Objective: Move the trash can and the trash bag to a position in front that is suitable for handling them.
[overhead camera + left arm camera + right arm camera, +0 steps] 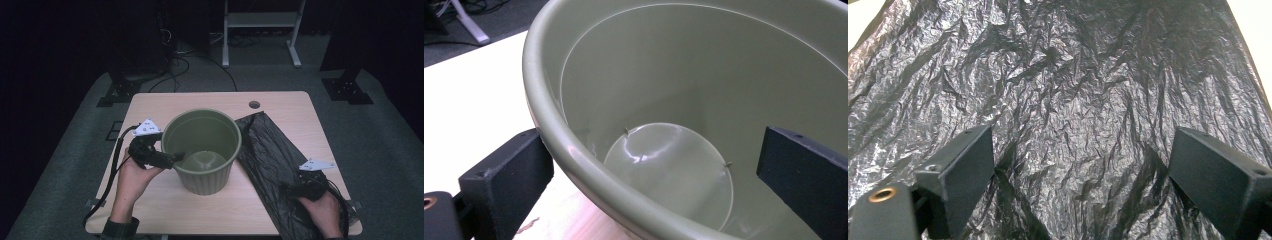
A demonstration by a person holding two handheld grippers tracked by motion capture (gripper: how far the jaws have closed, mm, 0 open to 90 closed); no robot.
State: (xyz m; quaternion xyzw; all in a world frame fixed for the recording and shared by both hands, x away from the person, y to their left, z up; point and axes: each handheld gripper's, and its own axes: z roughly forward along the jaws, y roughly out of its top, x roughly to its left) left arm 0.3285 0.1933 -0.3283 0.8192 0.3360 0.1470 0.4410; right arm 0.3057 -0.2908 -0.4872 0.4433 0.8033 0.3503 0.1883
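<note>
Two grippers: one on each side of the table [165, 106]
Left gripper [176, 156]: jaws spread, straddling the green bucket's [202, 150] left rim – one outside, one inside
Right gripper [290, 190]: jaws apart over the black bag [267, 150], flat right of bucket

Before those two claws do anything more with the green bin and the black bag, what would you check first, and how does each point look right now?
1. Left claw straddles the rim of the green bin, one jaw outside and one inside: ok.
2. Left claw shut on that rim: not ok, the jaws stand wide open.
3. Bin upright on the table and empty inside: ok.
4. Right claw is over the black plastic bag: ok.
5. Right claw gripping the bag: not ok, jaws open with the crinkled plastic lying flat between them.
6. Where the bag's opening lies: cannot tell.
</note>
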